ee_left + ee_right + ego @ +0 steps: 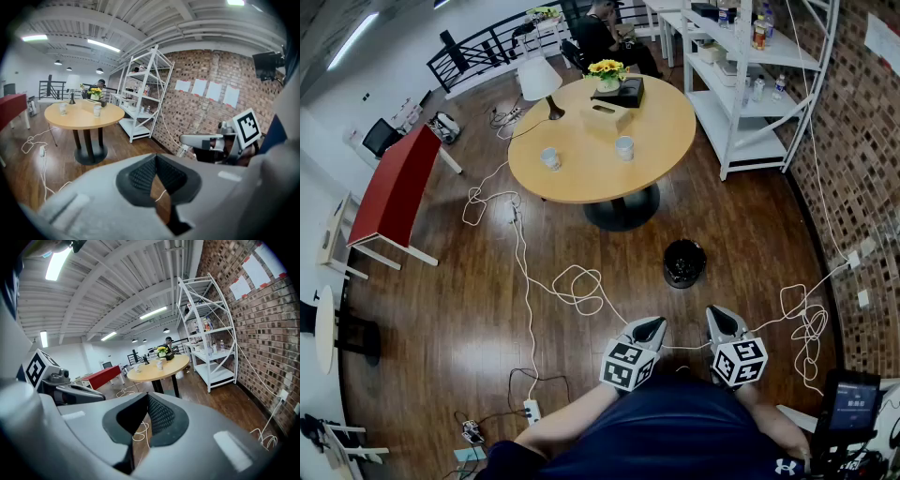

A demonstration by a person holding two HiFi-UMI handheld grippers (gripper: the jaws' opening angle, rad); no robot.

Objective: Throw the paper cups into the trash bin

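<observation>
Where the cups stand: two paper cups [550,158] upright on the round table [581,192], the other cup [624,147] well apart from the first.
Trash bin [684,263]: on the floor near the table's base, on the person's side.
Left gripper [649,328]: jaws together, nothing between them, well short of the table.
Right gripper [722,323]: jaws together, empty, beside the left.
Handling: probably light, thin-walled, easily crushed; contents cannot be told.
Hold: across the side wall below the rim, squeezing gently.
</observation>
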